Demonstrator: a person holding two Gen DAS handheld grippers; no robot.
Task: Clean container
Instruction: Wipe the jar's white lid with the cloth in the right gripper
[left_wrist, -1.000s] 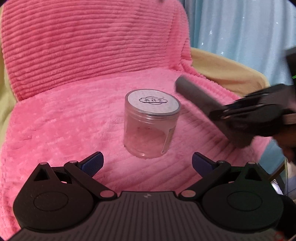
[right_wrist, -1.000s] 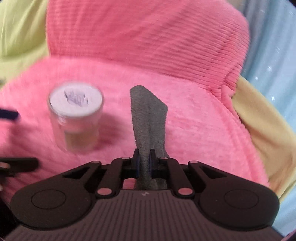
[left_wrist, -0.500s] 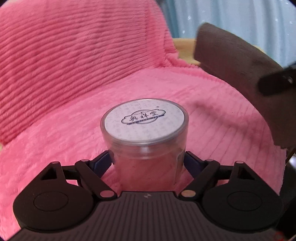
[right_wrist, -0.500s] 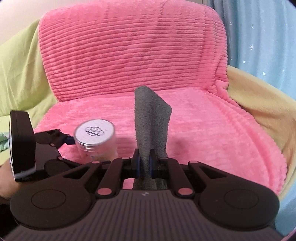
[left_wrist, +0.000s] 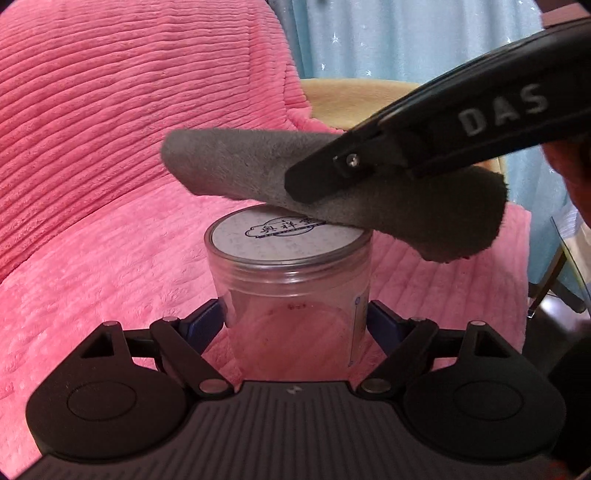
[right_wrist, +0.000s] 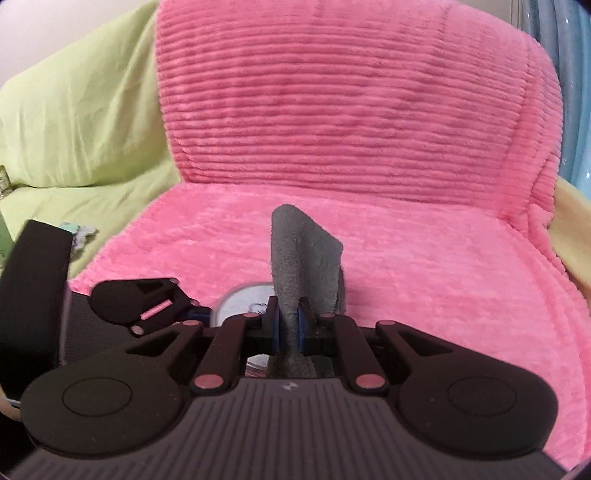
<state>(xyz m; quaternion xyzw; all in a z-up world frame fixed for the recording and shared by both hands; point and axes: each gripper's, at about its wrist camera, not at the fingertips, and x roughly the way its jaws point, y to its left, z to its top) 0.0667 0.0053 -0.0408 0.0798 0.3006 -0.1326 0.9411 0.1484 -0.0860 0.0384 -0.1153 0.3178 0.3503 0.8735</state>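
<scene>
Left tongs (left_wrist: 295, 317): mine, nearest of all, clenched on the lower body of the jar, one blue pad against each side, so it cannot slide or tip on the soft seat while I rub it.

Jar (left_wrist: 291, 295): the container to be cleaned, clear plastic, upright, lid on; it stands on the pink blanket between my left pads. From my right camera only a slice of its lid (right_wrist: 243, 299) shows, just behind the right tongs.

Cloth (left_wrist: 332, 188): grey and plush, lying across the far right part of the jar's lid and appearing to touch it there; I judge the wipe of the top is only starting.

Right tongs (right_wrist: 288, 325): clenched on the cloth, which stands up stiff between the pads; held above the jar and angled down, so the loose end reaches the lid.

Pink blanket (left_wrist: 92, 229): under the jar and rising behind it; cushioned, hence the firm hold.

Curtain (left_wrist: 406, 37): pale blue, far behind the jar.
</scene>
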